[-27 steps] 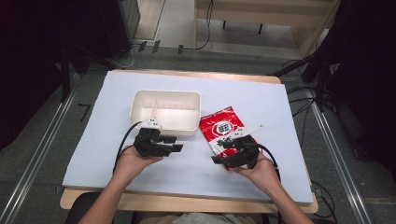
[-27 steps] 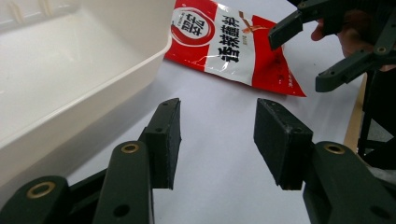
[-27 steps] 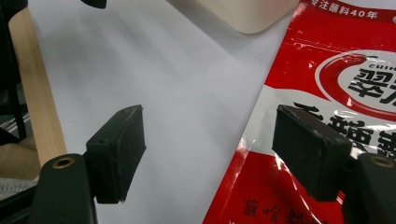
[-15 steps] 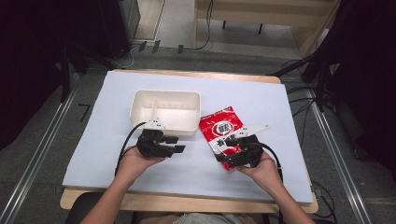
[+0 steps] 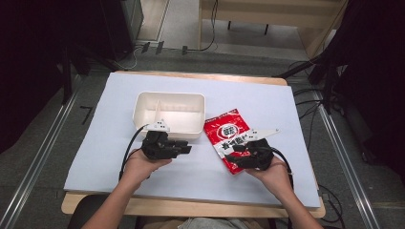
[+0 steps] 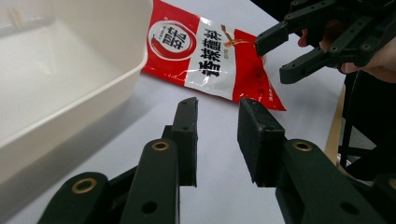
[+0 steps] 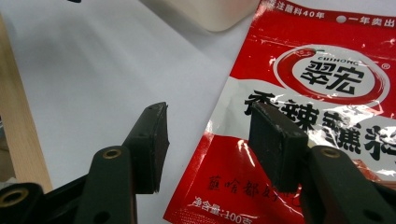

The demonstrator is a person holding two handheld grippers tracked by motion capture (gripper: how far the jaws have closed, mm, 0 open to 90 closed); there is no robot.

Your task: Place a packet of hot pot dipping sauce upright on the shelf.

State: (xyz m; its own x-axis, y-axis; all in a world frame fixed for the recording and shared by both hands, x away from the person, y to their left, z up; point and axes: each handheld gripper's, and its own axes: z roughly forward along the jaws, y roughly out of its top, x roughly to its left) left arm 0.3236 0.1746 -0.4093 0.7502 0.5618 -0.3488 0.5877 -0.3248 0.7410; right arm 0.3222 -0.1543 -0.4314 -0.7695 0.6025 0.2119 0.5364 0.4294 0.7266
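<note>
A red and white seasoning packet [image 5: 228, 136] lies flat on the white table cover, just right of an empty white rectangular container [image 5: 169, 114]. My right gripper [image 5: 231, 152] is at the packet's near end. In the right gripper view its jaws [image 7: 208, 112] stand apart astride the packet's [image 7: 327, 93] left edge, one over the packet and one over the bare cover, with nothing pinched. My left gripper [image 5: 187, 147] sits in front of the container, pointing right toward the packet [image 6: 210, 56]. Its jaws [image 6: 217, 105] are open with nothing between them.
The container's rim [image 6: 93, 88] is close on the left of the left gripper. The wooden table edge [image 7: 18, 126] runs near the right gripper. Cables and dark stands crowd the floor beyond the table at the right [image 5: 329, 90].
The right gripper has shifted slightly to the right along the packet's near end. The left gripper has barely moved. Packet and container lie where they were.
</note>
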